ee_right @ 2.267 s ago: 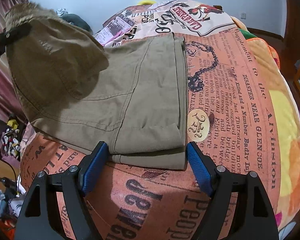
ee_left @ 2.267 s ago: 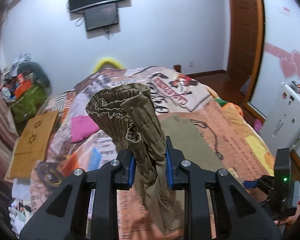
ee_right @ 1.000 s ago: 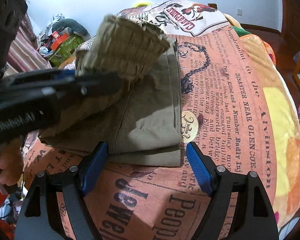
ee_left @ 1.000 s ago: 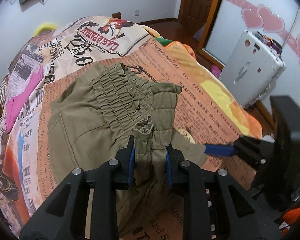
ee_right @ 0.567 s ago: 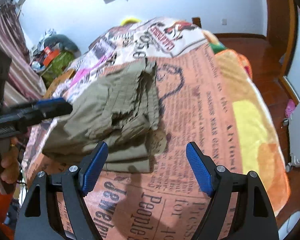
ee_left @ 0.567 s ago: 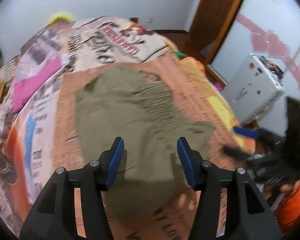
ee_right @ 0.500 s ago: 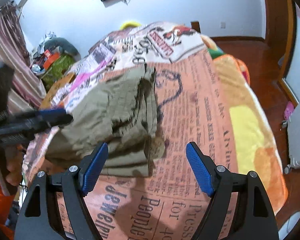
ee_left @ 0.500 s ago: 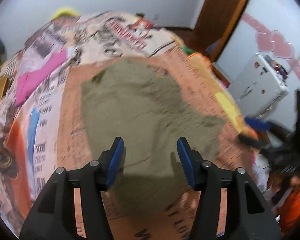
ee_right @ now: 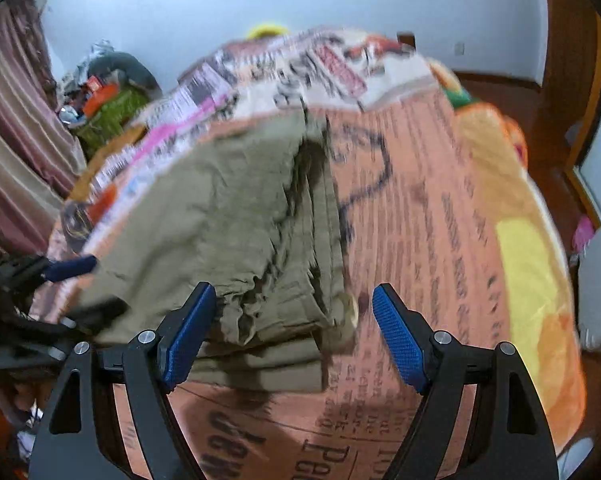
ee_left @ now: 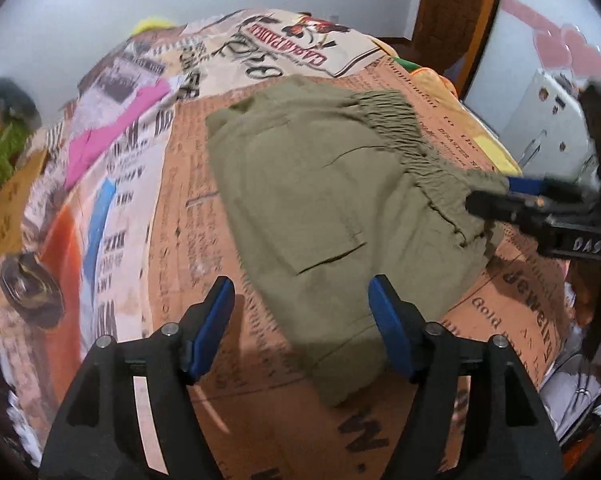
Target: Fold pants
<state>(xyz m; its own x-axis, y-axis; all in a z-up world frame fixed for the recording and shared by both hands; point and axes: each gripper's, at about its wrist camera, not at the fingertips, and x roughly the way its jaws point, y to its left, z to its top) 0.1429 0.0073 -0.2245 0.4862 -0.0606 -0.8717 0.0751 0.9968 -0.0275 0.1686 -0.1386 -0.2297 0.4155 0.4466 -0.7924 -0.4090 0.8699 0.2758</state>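
The olive pants (ee_left: 324,200) lie folded in a stack on the newspaper-print bedspread (ee_left: 140,200); their elastic waistband (ee_left: 404,132) runs along the right side. My left gripper (ee_left: 300,300) is open and empty, above the stack's near edge. My right gripper (ee_right: 292,304) is open and empty, hovering over the near corner of the pants (ee_right: 236,232). In the left wrist view the right gripper's fingers (ee_left: 496,204) sit at the waistband end. The left gripper's fingers (ee_right: 72,266) show at the left in the right wrist view.
A white appliance (ee_left: 548,128) stands off the bed's right side. A wooden door (ee_left: 452,12) is at the back right. Clutter and a green bag (ee_right: 108,108) lie at the back left near a curtain (ee_right: 16,152).
My left gripper carried the waistband over onto the stack, let it go and opened. It then drew back. My right gripper stayed open and pulled up and back a little.
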